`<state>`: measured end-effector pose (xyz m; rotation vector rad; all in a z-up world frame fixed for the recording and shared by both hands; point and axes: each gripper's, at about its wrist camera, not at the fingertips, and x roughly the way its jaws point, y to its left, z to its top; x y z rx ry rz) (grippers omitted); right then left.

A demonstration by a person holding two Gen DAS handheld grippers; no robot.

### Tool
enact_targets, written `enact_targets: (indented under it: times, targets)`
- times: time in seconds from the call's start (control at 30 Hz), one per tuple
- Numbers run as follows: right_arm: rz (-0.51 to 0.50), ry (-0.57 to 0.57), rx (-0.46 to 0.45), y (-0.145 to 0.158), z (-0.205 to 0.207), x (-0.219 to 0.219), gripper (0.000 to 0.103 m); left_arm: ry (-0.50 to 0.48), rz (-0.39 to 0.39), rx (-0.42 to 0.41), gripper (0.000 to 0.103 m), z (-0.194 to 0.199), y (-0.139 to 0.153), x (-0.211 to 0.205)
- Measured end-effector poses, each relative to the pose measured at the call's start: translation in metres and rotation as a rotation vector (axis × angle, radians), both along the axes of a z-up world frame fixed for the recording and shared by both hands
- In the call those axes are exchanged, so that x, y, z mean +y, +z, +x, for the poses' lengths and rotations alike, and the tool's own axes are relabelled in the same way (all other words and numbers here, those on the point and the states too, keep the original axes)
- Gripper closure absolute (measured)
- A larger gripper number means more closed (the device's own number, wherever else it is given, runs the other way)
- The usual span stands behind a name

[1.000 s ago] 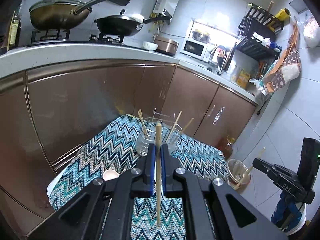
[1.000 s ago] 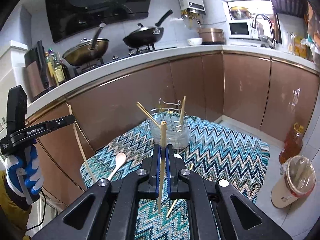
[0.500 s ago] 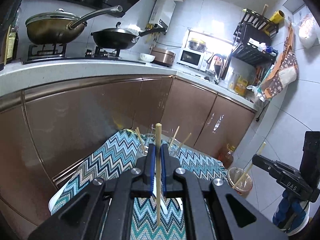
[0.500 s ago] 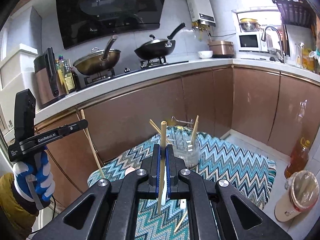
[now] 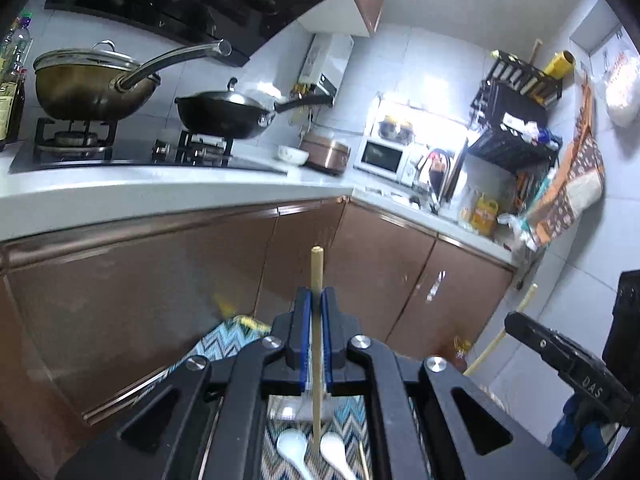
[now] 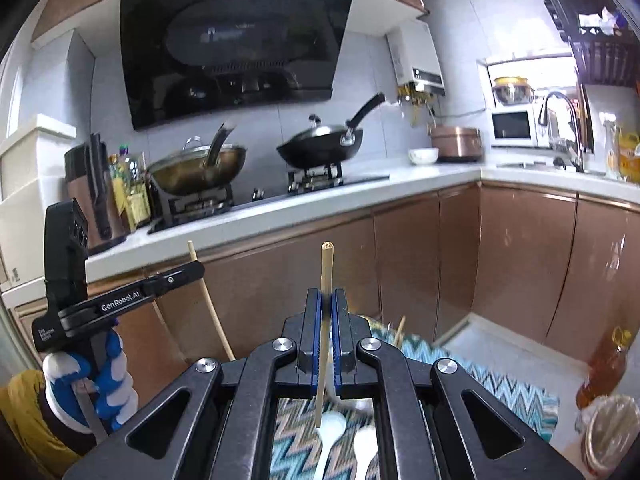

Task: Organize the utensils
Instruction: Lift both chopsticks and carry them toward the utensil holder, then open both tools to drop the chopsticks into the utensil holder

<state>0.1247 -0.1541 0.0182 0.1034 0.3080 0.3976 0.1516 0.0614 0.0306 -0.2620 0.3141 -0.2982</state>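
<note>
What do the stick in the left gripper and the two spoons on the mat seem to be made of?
The chopstick clamped in the left gripper looks like bamboo or pale wood: matte tan, with a squared tip. The two spoons look like glossy white ceramic, possibly melamine; the gloss alone cannot settle it.

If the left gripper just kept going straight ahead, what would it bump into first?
Most likely the brown cabinet door under the counter. The left gripper, shut on a chopstick, points at it, and nothing shows in between, though how far away the door is isn't clear.
</note>
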Motion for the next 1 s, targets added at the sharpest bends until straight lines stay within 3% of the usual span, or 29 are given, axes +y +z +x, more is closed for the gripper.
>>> enact_targets:
  times: [0.23,0.5,0.73,1.0]
  targets:
    - [-0.026,-0.033,-0.077,-0.006,0.046,0.006,0.098,0.064,0.001,-0.047,0.098,0.060,-0.012,-0.024]
    - [-0.067,-0.053,-0.080,-0.051,0.110,0.014,0.098,0.122,0.043,-0.020,0.098,0.123,-0.060,-0.047]
    - [-0.101,-0.060,-0.044,-0.088,0.143,0.023,0.098,0.126,0.055,0.025,0.098,0.150,-0.101,-0.057]
    - [-0.171,-0.056,0.010,-0.126,0.152,0.036,0.098,0.126,0.078,0.071,0.098,0.165,-0.135,-0.070]
